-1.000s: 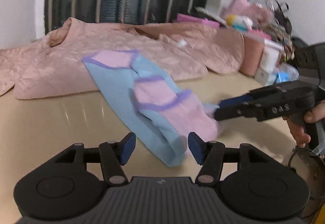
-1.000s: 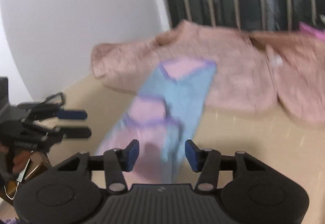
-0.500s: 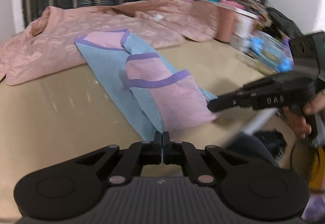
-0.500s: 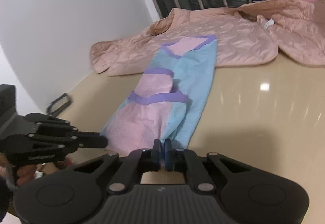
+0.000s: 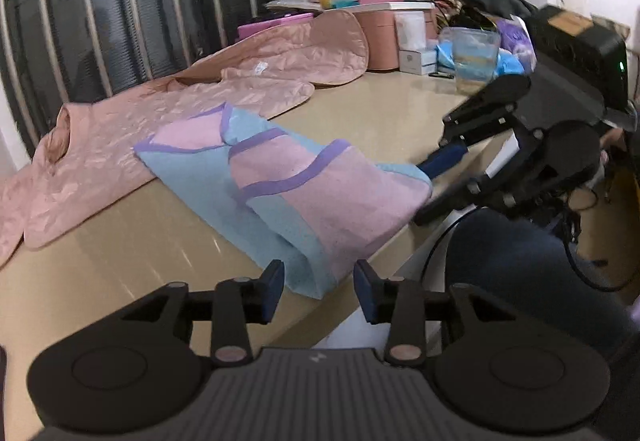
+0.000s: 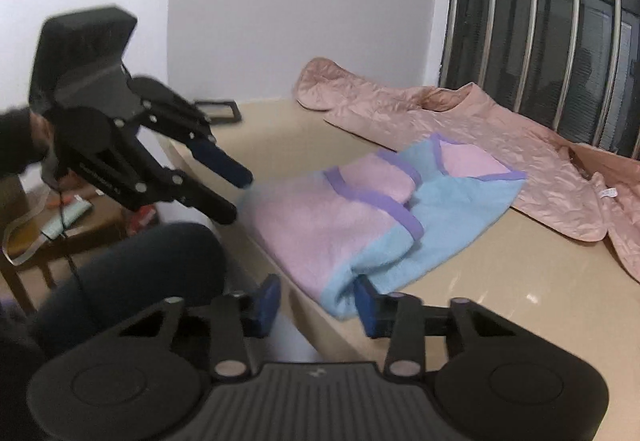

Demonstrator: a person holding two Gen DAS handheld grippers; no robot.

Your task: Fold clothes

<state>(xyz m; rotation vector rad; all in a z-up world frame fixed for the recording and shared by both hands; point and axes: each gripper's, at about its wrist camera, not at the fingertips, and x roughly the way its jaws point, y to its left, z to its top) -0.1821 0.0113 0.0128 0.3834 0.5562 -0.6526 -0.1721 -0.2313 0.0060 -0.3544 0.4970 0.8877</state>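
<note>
1. The left gripper [image 5: 318, 291] now stands with jaws wide, its blue pads either side of the near blue corner of the pink-and-blue garment [image 5: 296, 197]; half a second ago those jaws were pinched shut there. The grip has been let go.
2. The garment lies folded on the tabletop [image 5: 112, 261], its near end at the front edge and its far end, toward 11 o'clock in the left view, resting on the quilted pink jacket [image 5: 120, 145].
3. The right gripper [image 6: 316, 301] has likewise opened, jaws wide, around the garment's other near corner at 12 o'clock.
4. Both releases suggest this fold is set; the next fold likely follows.
5. Count: two grippers, one pink-and-blue garment, one jacket.
</note>
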